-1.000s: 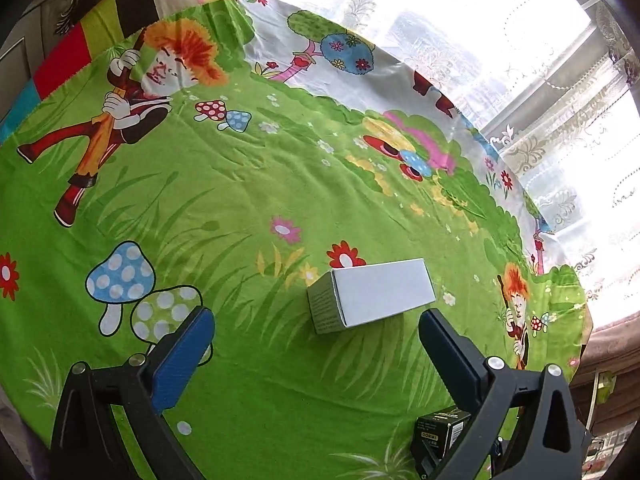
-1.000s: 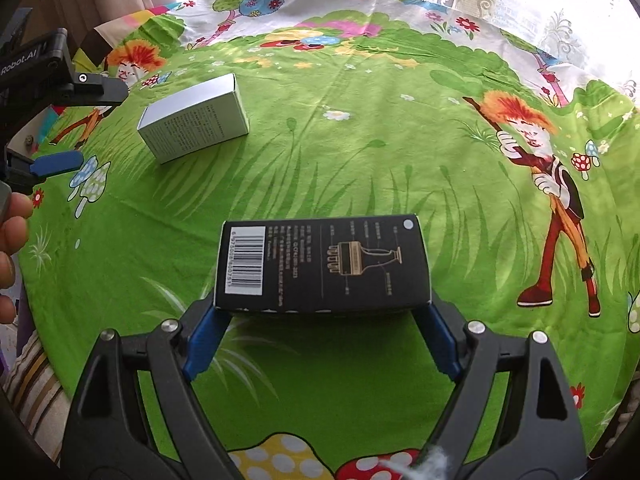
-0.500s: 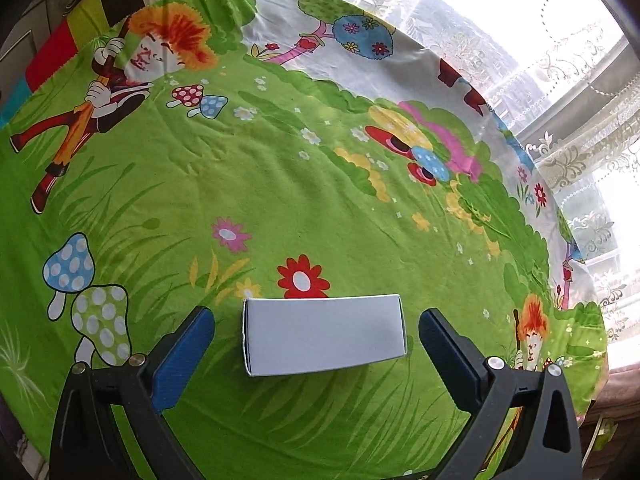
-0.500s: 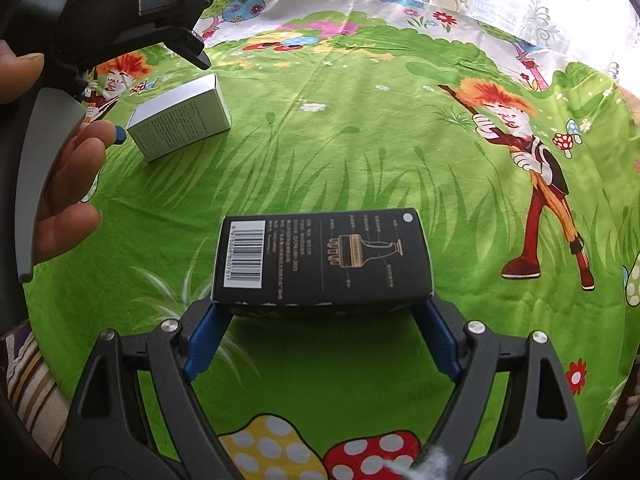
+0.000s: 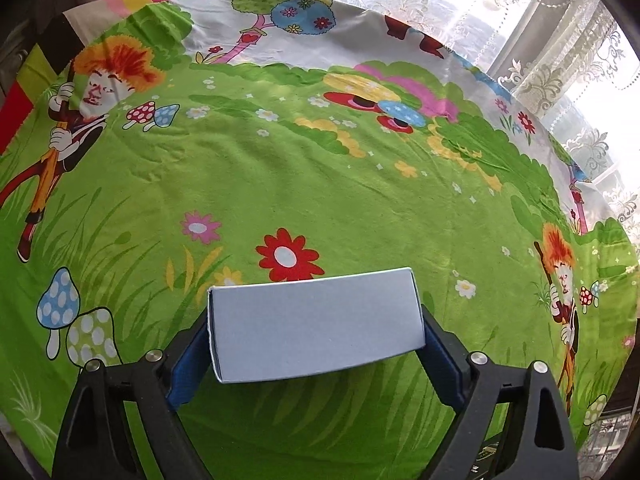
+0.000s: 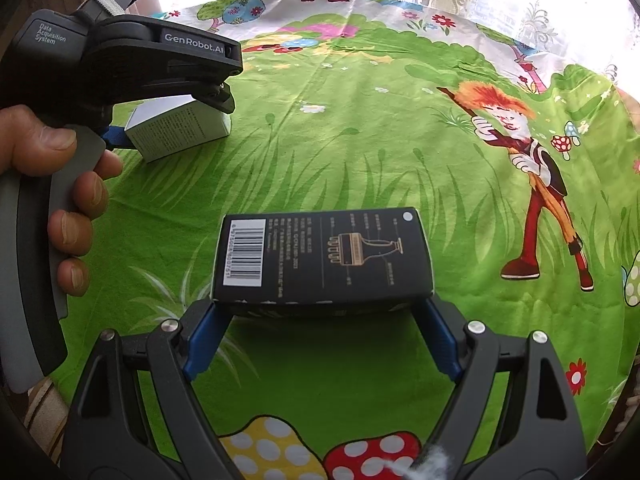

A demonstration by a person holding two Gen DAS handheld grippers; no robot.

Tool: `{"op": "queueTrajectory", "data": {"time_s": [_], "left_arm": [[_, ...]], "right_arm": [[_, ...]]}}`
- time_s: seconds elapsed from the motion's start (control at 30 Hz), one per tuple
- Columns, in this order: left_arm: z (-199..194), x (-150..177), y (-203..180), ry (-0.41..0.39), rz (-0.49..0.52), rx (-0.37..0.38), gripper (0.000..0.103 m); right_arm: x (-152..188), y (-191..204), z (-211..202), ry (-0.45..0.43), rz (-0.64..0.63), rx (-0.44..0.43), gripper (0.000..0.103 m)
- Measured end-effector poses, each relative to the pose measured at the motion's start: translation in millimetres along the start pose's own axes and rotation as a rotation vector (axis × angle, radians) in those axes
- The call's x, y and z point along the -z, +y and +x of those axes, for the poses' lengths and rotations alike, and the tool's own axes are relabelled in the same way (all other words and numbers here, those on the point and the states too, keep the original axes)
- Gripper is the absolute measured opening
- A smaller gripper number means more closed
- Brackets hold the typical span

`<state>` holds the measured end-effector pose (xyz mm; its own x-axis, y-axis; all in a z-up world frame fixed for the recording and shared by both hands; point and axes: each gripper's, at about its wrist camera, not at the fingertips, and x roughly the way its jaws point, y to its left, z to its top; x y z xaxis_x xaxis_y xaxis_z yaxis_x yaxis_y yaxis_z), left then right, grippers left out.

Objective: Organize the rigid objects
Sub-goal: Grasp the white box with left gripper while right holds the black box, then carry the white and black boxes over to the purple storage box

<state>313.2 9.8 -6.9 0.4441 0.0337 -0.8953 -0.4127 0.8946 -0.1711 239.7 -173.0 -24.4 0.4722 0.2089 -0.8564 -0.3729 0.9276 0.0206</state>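
The left hand-held gripper [image 5: 316,344] has slid up to the white box [image 5: 316,326] since a moment ago, and now the box sits right between its blue pads [image 5: 188,364]. Its jaws are closing in, and the pads look like they just touch the short ends of the box, likely so it can be picked up and put with the other one. The right hand-held gripper [image 6: 320,336] has not moved; it is clamped on the black box [image 6: 324,260], holding it by its two short ends so it will not slip. Both boxes lie flat on the bench, on a green cartoon cloth [image 5: 320,168]. Farther off in the right view, a hand [image 6: 60,200] squeezes the left tool's handle. That tool hides part of the white box there. The small print on both boxes is too tiny to read, and bright window light washes out the lace curtain [image 5: 560,60] behind.
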Motion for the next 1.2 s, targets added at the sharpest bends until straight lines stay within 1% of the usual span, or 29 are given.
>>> {"op": "queueTrajectory", "data": {"time_s": [0.23,0.4,0.77,1.2], "left_arm": [[-50,31,20,-0.126,0.099,-0.039,0.092],[-80,55,43,-0.186,0.124,-0.07,0.092],[-122,94,92,-0.243,0.129,-0.125,0.092],[-147,120,153,-0.258,0.081,-0.185,0.092]], "right_arm": [[1,1,-6,-0.007,0.022,-0.009,0.087],[5,9,-17,-0.026,0.022,-0.025,0.087],[16,36,-40,-0.044,0.005,-0.072,0.087],[25,82,-57,-0.038,-0.065,-0.127,0.087]]}}
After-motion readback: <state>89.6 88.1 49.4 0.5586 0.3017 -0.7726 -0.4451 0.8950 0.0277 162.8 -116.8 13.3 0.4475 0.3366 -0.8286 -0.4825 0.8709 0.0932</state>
